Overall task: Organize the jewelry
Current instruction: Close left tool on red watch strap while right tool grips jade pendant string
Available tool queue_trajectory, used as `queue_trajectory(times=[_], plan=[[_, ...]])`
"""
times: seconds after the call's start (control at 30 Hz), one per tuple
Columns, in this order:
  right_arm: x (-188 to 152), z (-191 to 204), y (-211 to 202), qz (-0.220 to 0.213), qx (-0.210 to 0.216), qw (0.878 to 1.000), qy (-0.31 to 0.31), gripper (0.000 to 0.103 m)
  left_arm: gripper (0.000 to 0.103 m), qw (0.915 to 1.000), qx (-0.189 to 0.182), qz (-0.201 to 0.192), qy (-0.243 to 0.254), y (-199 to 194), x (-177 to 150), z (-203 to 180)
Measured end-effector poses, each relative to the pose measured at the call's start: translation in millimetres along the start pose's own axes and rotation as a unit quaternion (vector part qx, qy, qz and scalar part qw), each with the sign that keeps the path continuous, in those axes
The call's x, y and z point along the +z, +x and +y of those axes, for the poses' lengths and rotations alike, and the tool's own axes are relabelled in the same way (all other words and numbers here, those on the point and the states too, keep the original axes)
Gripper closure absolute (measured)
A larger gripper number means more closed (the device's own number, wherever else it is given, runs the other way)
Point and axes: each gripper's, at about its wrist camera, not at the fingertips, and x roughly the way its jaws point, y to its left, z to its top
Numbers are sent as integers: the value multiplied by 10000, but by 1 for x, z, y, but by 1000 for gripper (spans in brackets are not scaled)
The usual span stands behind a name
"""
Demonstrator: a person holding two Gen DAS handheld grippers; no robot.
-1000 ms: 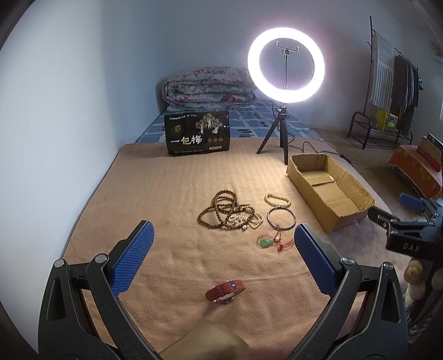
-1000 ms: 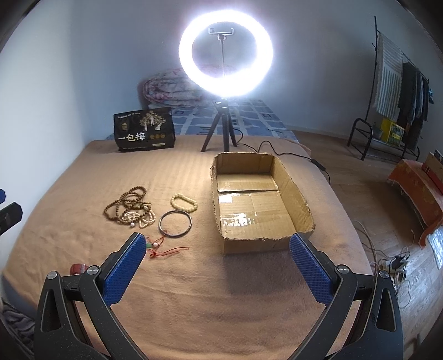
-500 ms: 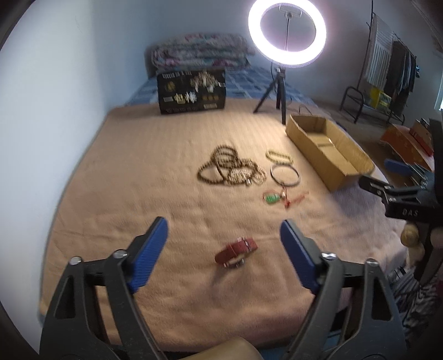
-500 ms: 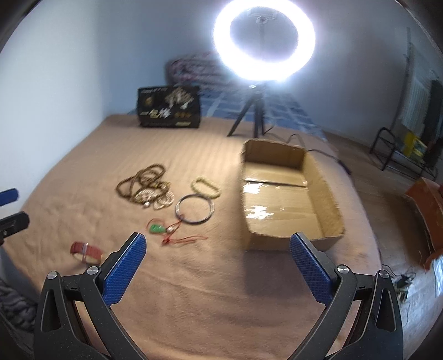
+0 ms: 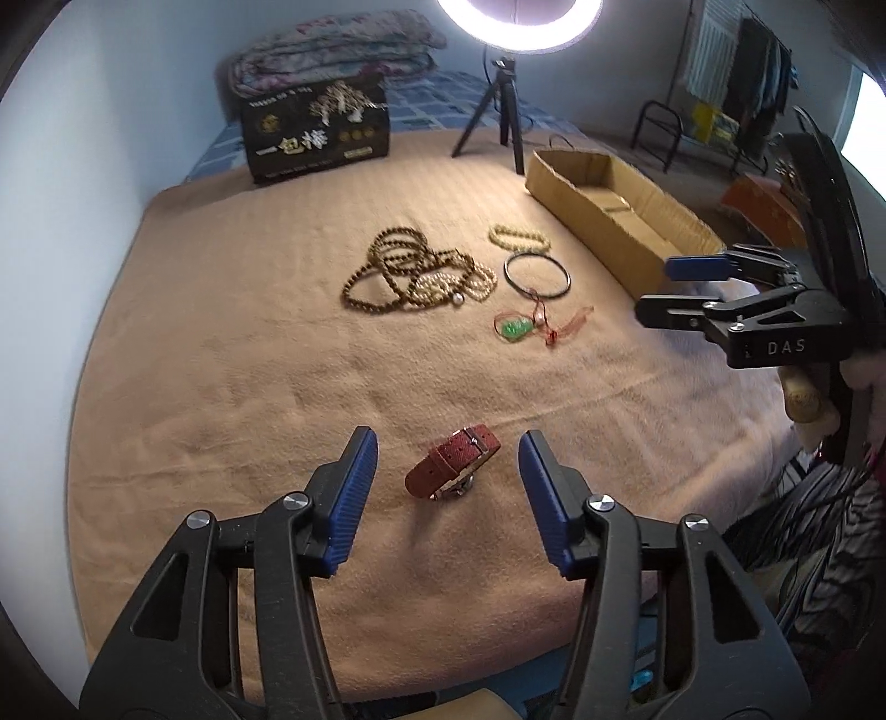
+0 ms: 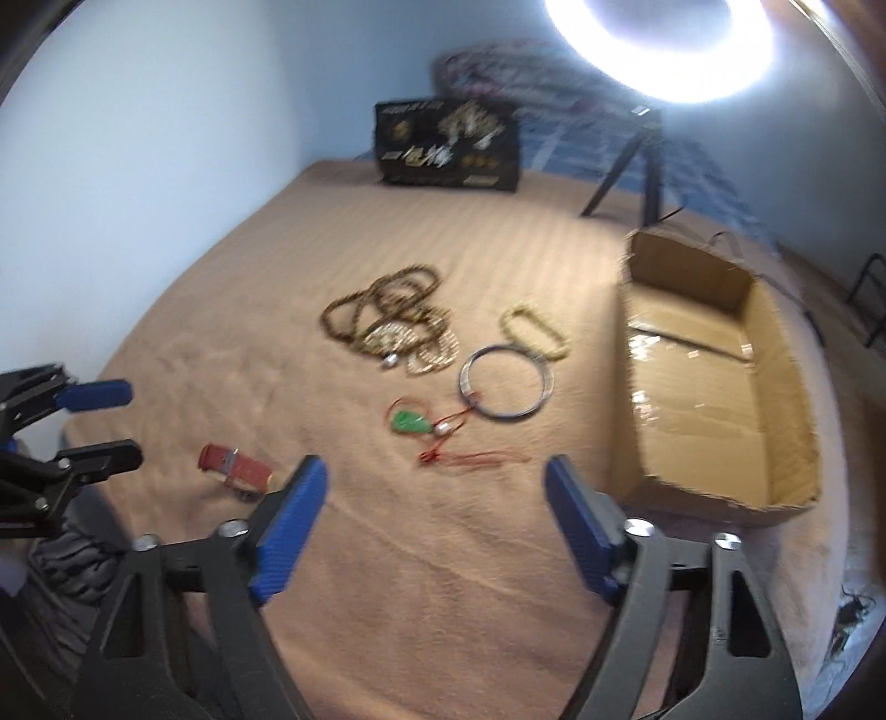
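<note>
A tan blanket [image 5: 249, 360] covers the bed, a lit ring light [image 5: 518, 25] at its far end. Nearest the left gripper [image 5: 447, 443], a red watch strap [image 5: 451, 461] lies on the blanket between its released jaws, which have just been closing, pads clear of it. Farther on lie tangled brown beads [image 5: 410, 271], a green pendant [image 5: 512, 328], a dark bangle [image 5: 536, 275] and a pale bracelet [image 5: 519, 237]. The cardboard box [image 6: 714, 387] sits right. The right gripper [image 6: 434, 482], jaws also just narrowing, grasps nothing.
</note>
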Motion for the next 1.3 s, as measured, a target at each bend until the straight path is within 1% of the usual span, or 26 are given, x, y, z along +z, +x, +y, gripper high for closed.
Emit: queue_trajectory(times=[0.03,0.07,0.17,0.2,0.27,0.37,0.4,0.5,0.57,0.67,0.83,1.03,1.1,1.23,1.3], plan=[[0,2,6,80,68,9999,-79,34,49,10000,-21,69,64,4,0,0],[-1,4,11,162,131,9997,-161,37,53,9998,-41,126,115,7,0,0],[-2,7,29,426,255,9982,-337,52,54,9993,-152,255,232,18,0,0],[-2,6,33,481,271,9979,-353,54,54,9991,-201,304,238,21,0,1],[-1,5,40,568,273,9973,-383,56,54,9985,-255,374,323,27,0,-2],[3,1,49,679,220,9965,-425,62,54,9973,-290,448,509,35,-1,-7],[4,1,52,713,225,9962,-438,65,56,9969,-312,467,559,37,-1,-8],[6,-1,61,809,234,9954,-464,66,57,9953,-341,553,723,46,0,-9],[6,-1,65,850,251,9950,-458,66,57,9947,-362,616,743,52,2,-8],[7,-1,67,890,270,9946,-457,67,57,9935,-430,705,787,60,4,-5],[9,0,71,926,256,9942,-476,67,57,9903,-518,796,1017,72,5,-6],[9,-2,79,997,193,9939,-440,67,58,9891,-679,945,903,84,7,-3],[9,-3,82,1010,152,9938,-440,67,64,9885,-715,973,910,86,7,-4],[12,-4,90,1030,62,9937,-436,68,68,9878,-809,1015,863,89,6,-5],[14,-6,95,1070,45,9934,-405,73,74,9873,-859,1045,829,90,6,-5]])
